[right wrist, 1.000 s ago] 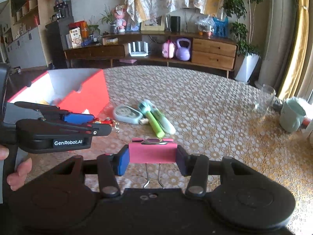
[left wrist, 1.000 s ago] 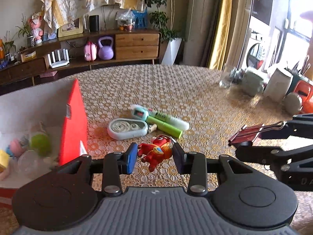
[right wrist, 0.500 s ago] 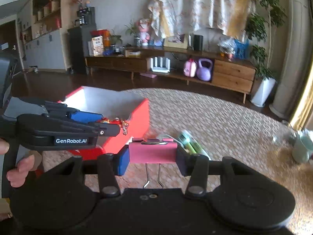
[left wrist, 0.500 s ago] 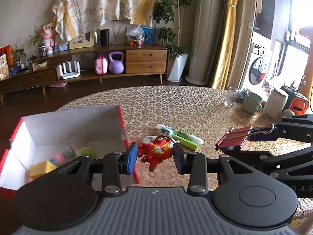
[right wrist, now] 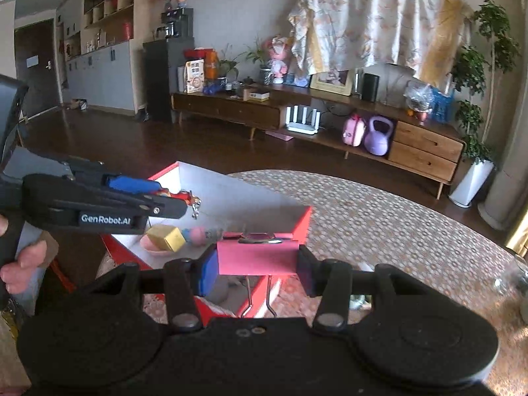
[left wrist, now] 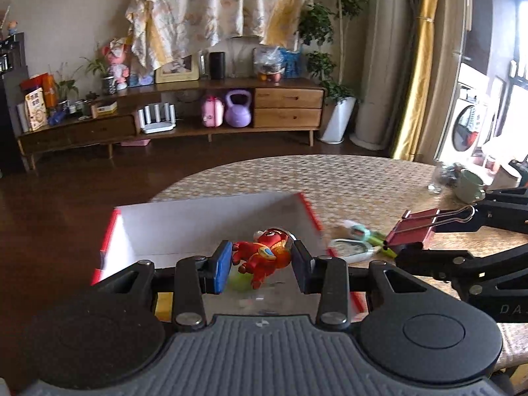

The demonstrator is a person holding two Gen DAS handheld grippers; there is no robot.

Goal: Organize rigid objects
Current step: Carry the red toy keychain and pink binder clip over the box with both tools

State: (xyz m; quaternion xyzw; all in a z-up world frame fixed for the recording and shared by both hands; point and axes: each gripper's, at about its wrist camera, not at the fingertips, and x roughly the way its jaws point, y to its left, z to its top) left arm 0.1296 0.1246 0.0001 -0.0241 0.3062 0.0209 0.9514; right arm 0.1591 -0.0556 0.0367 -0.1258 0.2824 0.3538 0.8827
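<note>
Your left gripper [left wrist: 260, 265] hangs over the open box [left wrist: 211, 224], with the toy figure [left wrist: 262, 257] between its fingers. Your right gripper [right wrist: 257, 272] is to the right of it, above the box's near right corner, with the binder clip [right wrist: 257, 257] between its fingers. The box stands on the table [right wrist: 379, 224]. In the box lie a cube [right wrist: 166, 237] and a ball [right wrist: 198, 232], side by side. To the right of the box, on the table, lie a tape dispenser [left wrist: 349, 250] and markers [left wrist: 366, 234], close together.
</note>
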